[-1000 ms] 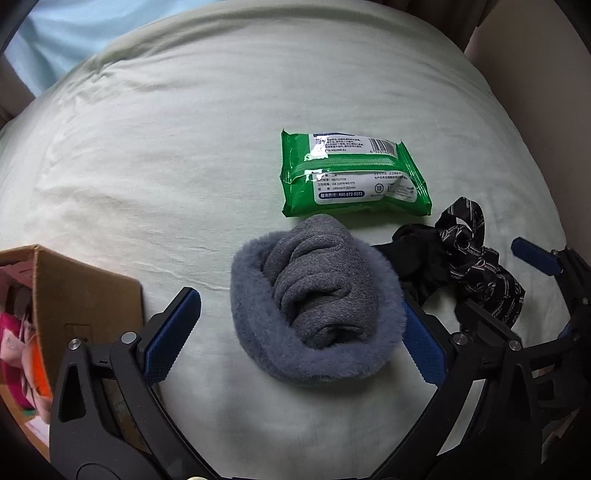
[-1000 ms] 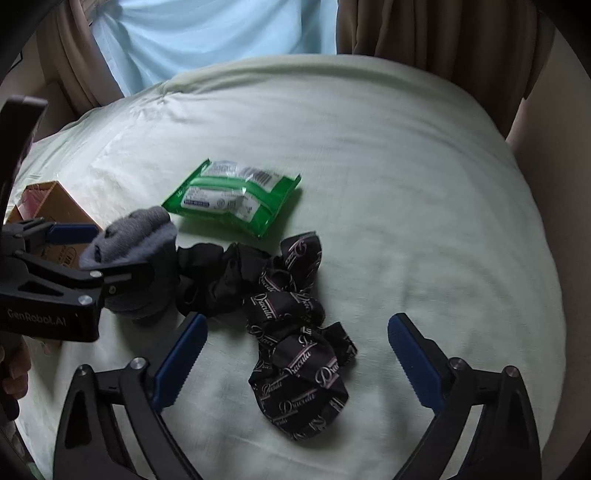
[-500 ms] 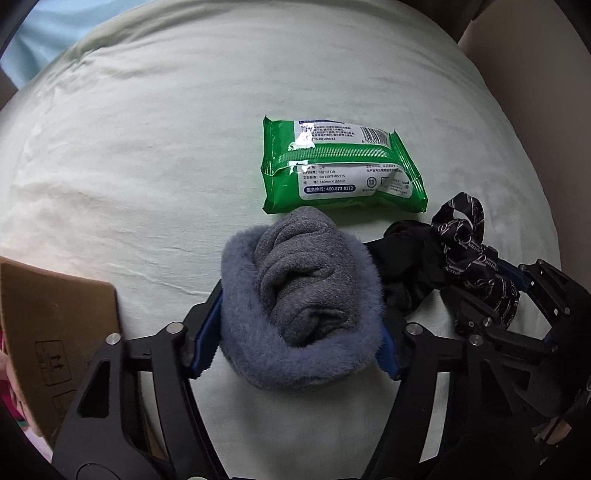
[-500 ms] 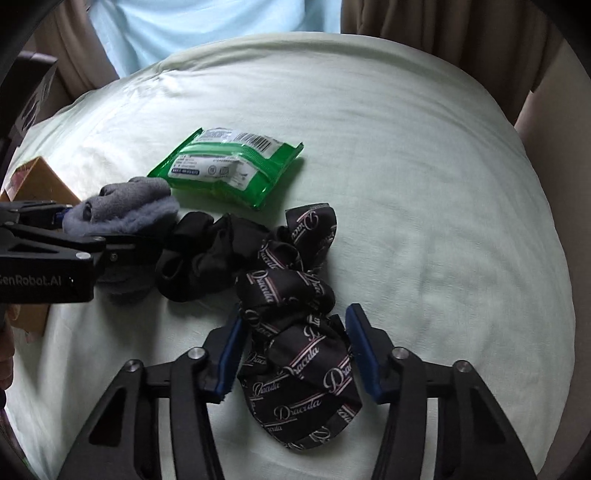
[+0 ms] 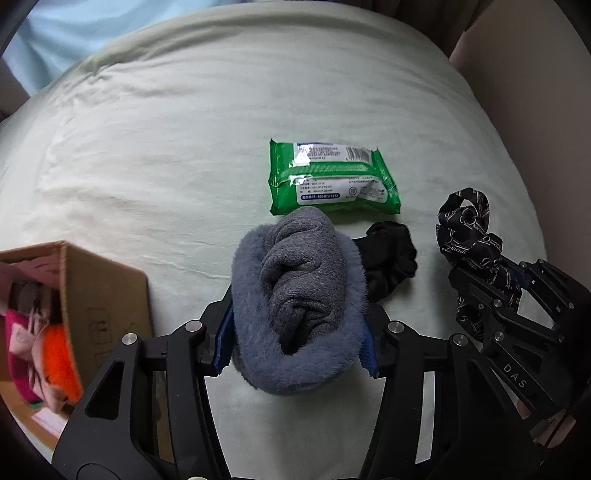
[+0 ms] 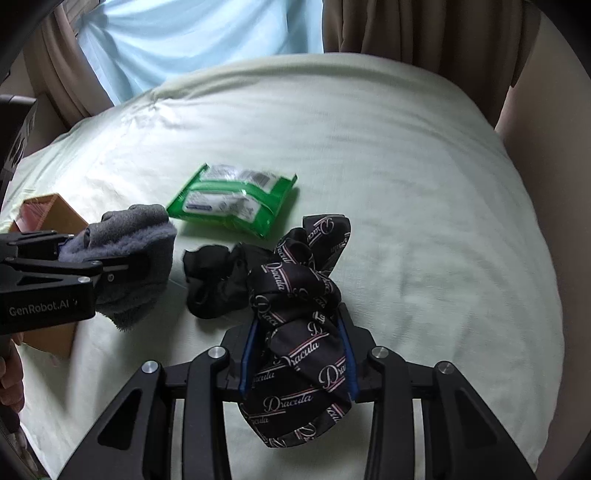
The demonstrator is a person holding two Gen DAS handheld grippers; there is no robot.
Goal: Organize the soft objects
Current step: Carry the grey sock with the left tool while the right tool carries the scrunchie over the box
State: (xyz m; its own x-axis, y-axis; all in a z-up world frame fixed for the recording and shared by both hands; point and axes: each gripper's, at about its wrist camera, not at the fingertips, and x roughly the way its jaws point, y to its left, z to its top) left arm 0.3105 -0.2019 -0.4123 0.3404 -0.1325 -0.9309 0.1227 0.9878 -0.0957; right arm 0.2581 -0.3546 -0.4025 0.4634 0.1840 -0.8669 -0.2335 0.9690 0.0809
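Squeezing from both sides, the left gripper [image 5: 297,341] is clamping its blue pads on the grey fuzzy sock roll [image 5: 299,295], its jaws closing further into the fleece; the right gripper [image 6: 297,354] is pinched together on the black printed scarf [image 6: 299,332], whose cloth is bulging above and below the pads. Between the two bundles a plain black sock [image 6: 216,280] is lying on the bed [image 6: 406,206], touching the scarf in the right wrist view; just beyond it the green wipes pack [image 5: 332,181] is resting flat near the middle of the bed. Only the left wrist view is showing inside the cardboard box [image 5: 107,291] at the bed's left edge, where pink and orange soft things are sitting; only the right wrist view is showing the sock roll from the side, hanging past the gripper's tip, and part of a hand [image 6: 11,380] at the lower left. Covering the bed is a pale green sheet, lightly creased; behind its far edge a light blue curtain [image 6: 199,40] is hanging between tan drapes [image 6: 417,33].
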